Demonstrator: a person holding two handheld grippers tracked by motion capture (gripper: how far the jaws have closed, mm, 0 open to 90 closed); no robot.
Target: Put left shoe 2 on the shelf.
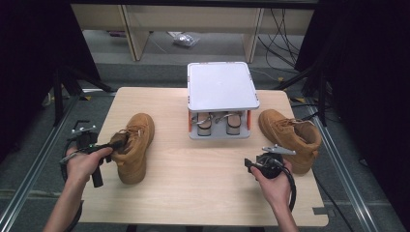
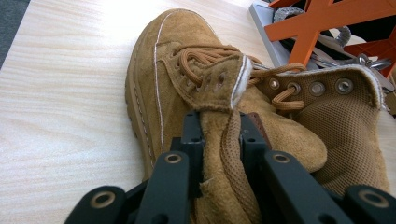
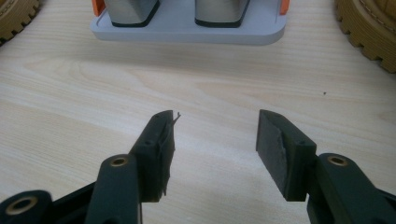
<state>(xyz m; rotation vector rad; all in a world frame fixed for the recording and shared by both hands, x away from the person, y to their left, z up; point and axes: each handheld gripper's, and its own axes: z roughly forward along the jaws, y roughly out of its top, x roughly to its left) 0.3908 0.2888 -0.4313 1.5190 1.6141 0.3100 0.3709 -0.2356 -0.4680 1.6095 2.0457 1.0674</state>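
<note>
A tan suede boot [image 1: 138, 145] lies on the left of the wooden table [image 1: 203, 174], toe pointing away. My left gripper [image 1: 117, 143] comes in from its left. In the left gripper view the jaws [image 2: 219, 135] pinch a suede flap of this boot's [image 2: 163, 60] ankle collar, with a lace caught between them. A matching boot [image 1: 290, 135] stands at the right. My right gripper [image 1: 261, 160] hovers just left of its heel, over bare wood. It [image 3: 215, 135] is open with nothing between its pads.
A grey two-level rack [image 1: 222, 87] with orange posts stands at the table's back middle, and a pair of shoes [image 1: 220, 123] sits on its lower shelf [image 3: 187, 30]. The right boot's ridged sole [image 3: 369, 32] shows at the edge of the right gripper view.
</note>
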